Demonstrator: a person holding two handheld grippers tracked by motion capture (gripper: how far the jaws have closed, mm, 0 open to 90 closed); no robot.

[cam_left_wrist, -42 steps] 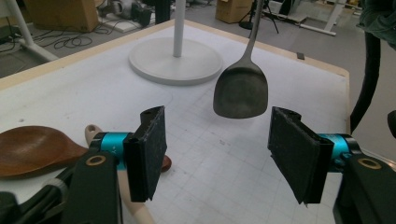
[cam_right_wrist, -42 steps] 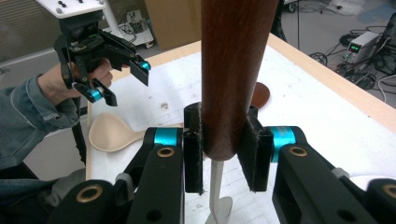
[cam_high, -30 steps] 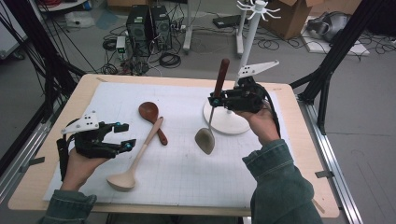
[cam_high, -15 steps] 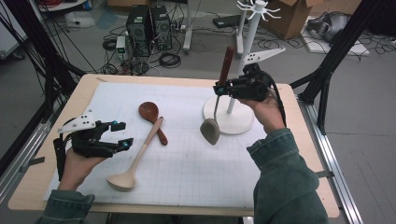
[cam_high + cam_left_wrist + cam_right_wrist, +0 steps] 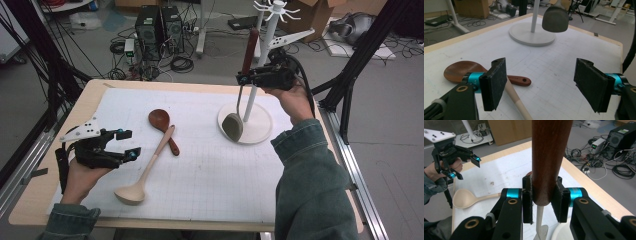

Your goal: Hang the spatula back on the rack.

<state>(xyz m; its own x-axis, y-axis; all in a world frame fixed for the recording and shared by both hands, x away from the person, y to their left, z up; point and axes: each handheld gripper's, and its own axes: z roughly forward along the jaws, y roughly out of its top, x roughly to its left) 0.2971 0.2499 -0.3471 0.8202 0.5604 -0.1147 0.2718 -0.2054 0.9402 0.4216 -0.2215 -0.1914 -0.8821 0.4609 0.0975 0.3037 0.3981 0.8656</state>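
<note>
Open mat (image 5: 220, 170) at centre, spoons (image 5: 165, 131) crossed left, stand pole (image 5: 260, 65) and base (image 5: 260, 131) blocking right

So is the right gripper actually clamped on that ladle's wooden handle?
Touching. In the right gripper view both pads of the right gripper press flat against the ladle's wooden handle, no gap either side. The high view shows the ladle hanging from that grip.
</note>
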